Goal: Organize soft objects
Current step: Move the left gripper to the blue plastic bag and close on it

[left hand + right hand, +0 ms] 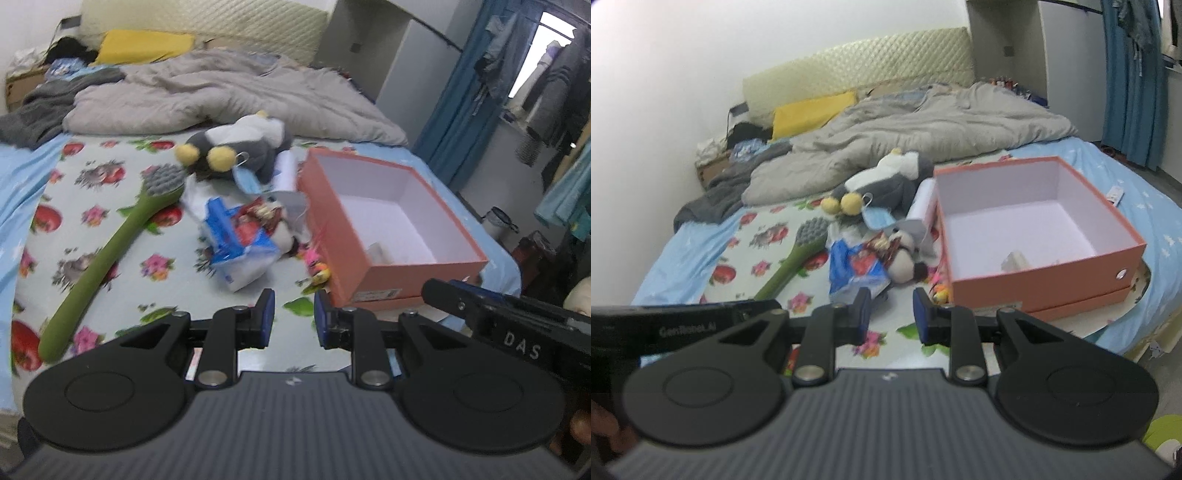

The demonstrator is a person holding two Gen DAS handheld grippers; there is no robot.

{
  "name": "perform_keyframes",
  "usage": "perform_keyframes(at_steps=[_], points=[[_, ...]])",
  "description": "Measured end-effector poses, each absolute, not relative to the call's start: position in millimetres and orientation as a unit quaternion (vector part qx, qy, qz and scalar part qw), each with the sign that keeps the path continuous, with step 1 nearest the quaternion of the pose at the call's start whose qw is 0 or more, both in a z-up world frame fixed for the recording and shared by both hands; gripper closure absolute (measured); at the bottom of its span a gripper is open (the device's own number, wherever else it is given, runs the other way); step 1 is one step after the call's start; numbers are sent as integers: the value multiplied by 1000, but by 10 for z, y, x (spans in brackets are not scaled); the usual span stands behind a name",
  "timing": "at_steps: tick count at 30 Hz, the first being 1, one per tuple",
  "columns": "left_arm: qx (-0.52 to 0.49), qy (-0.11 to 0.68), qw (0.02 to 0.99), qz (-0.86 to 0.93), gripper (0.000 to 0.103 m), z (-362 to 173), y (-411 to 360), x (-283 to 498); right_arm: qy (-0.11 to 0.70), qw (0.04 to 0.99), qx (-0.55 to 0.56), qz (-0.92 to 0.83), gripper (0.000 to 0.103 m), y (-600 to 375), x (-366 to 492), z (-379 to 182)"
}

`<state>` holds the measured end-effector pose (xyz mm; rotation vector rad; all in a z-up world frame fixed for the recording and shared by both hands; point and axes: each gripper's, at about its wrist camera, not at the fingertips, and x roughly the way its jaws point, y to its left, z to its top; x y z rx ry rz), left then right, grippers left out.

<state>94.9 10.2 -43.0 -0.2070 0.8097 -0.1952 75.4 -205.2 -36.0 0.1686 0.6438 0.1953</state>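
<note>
Left wrist view: the left claw [293,314] hangs released and empty over the bed [122,280], with the grey-and-white plush toy [240,147] lying at 12 o'clock, just beside the open orange box [384,266] at 2 o'clock. The right claw [888,314] is likewise spread, holding nothing. The plush looks light and squashy, so a pinch across its thick grey body should hold better than its small yellow feet.

Green brush [107,254], blue curtain [1132,74]
</note>
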Motion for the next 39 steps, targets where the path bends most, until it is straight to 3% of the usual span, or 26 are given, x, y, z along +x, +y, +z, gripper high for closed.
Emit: perform_keyframes(at_steps=[8, 9, 11, 18, 22, 39], points=[[-127, 406, 902, -68, 76, -640, 411, 1055, 334, 934, 52, 114, 75, -1750, 798, -475], [-129, 408, 901, -66, 74, -654, 421, 1083, 335, 934, 49, 114, 75, -1724, 816, -485], [-134, 408, 901, -62, 61, -697, 481, 1157, 337, 934, 39, 115, 75, -1667, 858, -515], [-154, 426, 890, -42, 58, -916, 651, 1585, 340, 932, 12, 127, 75, -1474, 1049, -613], [-178, 439, 880, -36, 43, -1089, 730, 1875, 346, 929, -8, 129, 75, -1358, 1212, -751], [-209, 484, 849, -31, 42, -1771, 703, 2873, 340, 915, -216, 19, 77, -1052, 1954, -1817]])
